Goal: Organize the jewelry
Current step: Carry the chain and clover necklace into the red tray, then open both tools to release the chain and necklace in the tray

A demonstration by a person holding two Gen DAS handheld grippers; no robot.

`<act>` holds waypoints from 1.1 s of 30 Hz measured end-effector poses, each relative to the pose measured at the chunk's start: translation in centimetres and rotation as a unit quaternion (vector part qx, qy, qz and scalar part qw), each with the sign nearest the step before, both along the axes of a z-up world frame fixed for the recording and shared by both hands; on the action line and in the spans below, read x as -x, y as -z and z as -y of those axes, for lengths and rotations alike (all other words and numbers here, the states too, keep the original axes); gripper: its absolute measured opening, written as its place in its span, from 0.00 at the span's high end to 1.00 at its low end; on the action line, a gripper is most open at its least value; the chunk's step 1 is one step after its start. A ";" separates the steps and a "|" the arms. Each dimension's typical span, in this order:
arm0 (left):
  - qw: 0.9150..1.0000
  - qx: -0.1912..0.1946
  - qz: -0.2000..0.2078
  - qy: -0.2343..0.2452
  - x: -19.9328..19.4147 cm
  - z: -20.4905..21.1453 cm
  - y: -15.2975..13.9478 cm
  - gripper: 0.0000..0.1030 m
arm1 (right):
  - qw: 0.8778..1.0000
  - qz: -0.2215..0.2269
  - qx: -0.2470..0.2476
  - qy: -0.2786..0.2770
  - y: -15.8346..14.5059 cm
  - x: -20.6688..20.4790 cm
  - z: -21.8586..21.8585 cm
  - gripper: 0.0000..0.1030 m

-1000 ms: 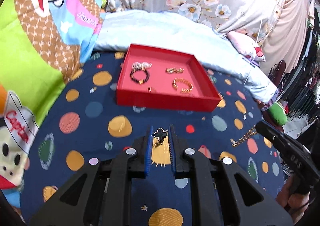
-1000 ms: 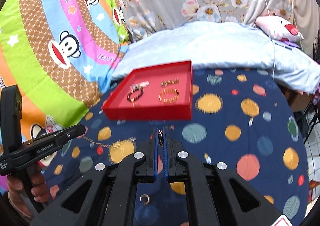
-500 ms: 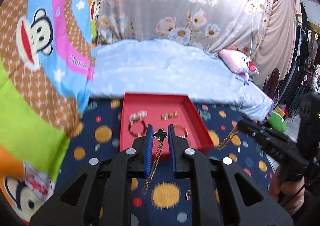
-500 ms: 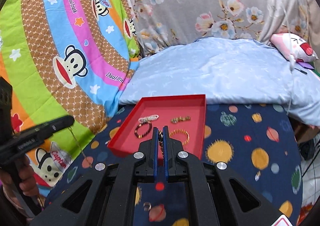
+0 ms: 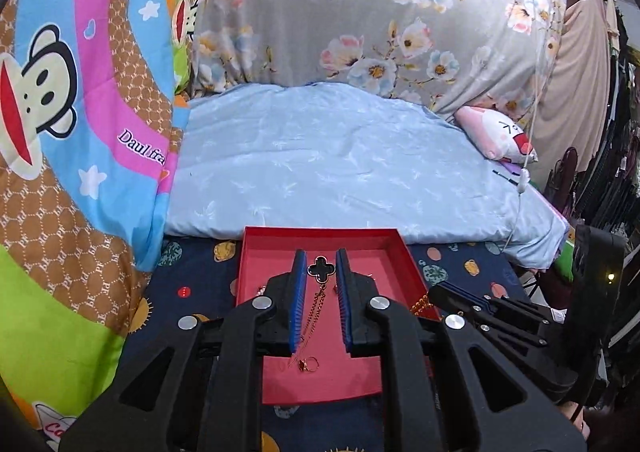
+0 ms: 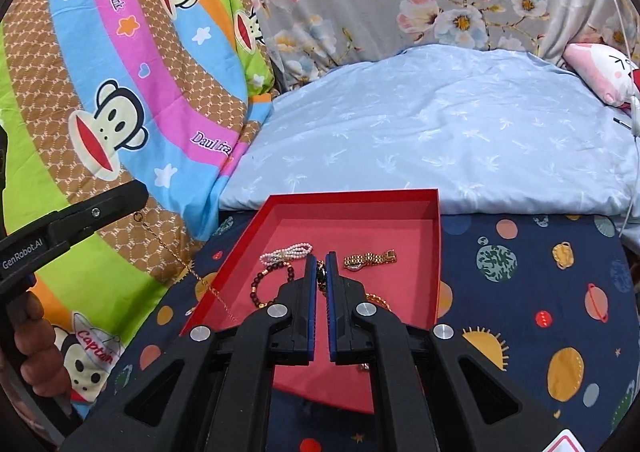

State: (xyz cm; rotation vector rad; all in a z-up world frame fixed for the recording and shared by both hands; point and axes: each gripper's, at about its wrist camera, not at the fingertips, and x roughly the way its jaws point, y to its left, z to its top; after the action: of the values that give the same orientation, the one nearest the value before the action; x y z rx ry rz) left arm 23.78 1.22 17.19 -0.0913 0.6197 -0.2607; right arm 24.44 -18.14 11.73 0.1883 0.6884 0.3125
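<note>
Left gripper: clamped on black clover pendant of thin gold chain necklace, above shallow red rectangular tray. Right gripper: pinching the necklace's other end, over the same tray. Tray holds: dark beaded bracelet, white pearl bracelet, gold link watch.

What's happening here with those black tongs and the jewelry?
A person is sorting jewelry into a red tray on the bed. The left gripper holds a clover pendant in its jaws, chain hanging over the tray. The right gripper pinches the chain's other end. Bracelets already lie inside.
</note>
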 end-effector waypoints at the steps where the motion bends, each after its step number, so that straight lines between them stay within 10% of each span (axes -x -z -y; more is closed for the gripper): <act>1: 1.000 -0.002 -0.003 -0.002 -0.3 0.0 0.4 0.86 | 1.000 -0.005 0.003 -0.003 0.5 -0.5 -0.2 0.96; 15: 0.998 -0.030 -0.048 -0.036 -3.2 -0.5 5.7 0.85 | 0.999 -0.032 0.029 0.014 5.1 -3.5 -0.5 0.89; 20: 0.996 -0.039 -0.033 -0.073 -2.0 -1.5 5.4 0.45 | 0.999 -0.009 0.026 0.030 3.8 -2.0 0.4 0.77; 33: 0.995 -0.018 -0.053 -0.078 6.1 -3.2 7.1 0.36 | 0.999 0.006 0.021 0.036 2.5 9.3 1.8 0.64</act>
State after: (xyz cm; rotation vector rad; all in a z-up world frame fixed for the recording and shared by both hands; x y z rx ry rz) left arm 17.65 4.38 10.13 -0.1180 0.7178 -0.0933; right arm 15.17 -19.98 9.25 0.1712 0.6742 0.2305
